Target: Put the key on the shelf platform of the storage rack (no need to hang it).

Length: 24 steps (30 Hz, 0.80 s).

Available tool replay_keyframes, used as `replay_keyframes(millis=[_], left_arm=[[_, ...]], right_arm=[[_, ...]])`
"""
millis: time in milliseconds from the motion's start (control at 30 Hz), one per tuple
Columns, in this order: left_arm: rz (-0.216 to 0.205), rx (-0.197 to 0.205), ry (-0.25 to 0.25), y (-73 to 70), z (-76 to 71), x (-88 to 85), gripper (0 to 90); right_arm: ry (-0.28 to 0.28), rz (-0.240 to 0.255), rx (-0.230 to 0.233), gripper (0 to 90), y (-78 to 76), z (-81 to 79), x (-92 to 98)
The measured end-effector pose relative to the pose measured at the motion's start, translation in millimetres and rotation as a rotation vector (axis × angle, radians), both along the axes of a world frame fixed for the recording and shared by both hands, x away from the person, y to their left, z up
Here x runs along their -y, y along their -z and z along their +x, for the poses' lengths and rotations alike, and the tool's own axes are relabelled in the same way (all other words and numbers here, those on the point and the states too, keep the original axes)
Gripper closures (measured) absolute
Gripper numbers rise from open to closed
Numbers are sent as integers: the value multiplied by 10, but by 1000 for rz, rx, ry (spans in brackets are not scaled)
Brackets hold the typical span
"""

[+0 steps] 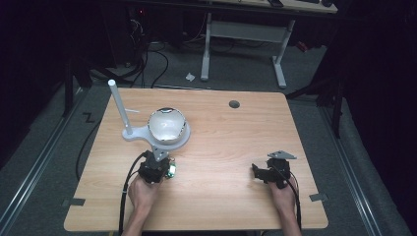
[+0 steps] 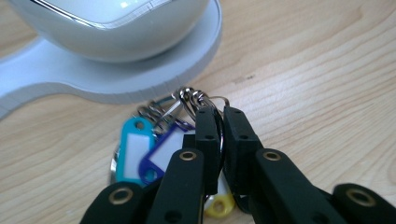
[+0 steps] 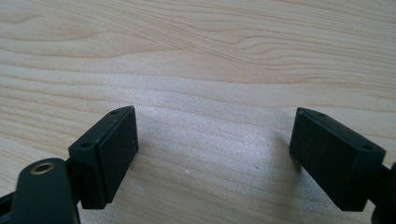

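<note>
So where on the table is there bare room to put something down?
Free: the middle of the table, between the stand and the right gripper, up to the grommet. Crowded: the near left, where the left gripper grips the keys by the bowl.

Bright lit table, dark surroundings, glare on wood, blurred near jaws

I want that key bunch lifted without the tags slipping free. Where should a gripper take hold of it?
Grip the metal rings, coming from the near side, opposite the white stand. The coloured tags all hang from them. The left gripper is already shut there.
</note>
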<state>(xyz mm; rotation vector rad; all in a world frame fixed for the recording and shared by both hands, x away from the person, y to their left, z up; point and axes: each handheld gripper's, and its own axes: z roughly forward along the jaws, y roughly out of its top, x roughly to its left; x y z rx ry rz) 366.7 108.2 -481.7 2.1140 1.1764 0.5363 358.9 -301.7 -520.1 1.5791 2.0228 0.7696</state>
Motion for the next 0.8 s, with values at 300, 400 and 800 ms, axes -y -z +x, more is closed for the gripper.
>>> replay_keyframes(millis=[300, 400, 800], left_arm=[[-70, 46, 4, -301, -112, -170, 875], [-77, 58, 15, -366, -146, -185, 875], [-147, 107, 59, -664, -181, -272, 875]], right_arm=[[0, 0, 0, 155, 0, 0, 0], [0, 0, 0, 156, 0, 0, 0], [0, 0, 0, 156, 0, -1, 1]])
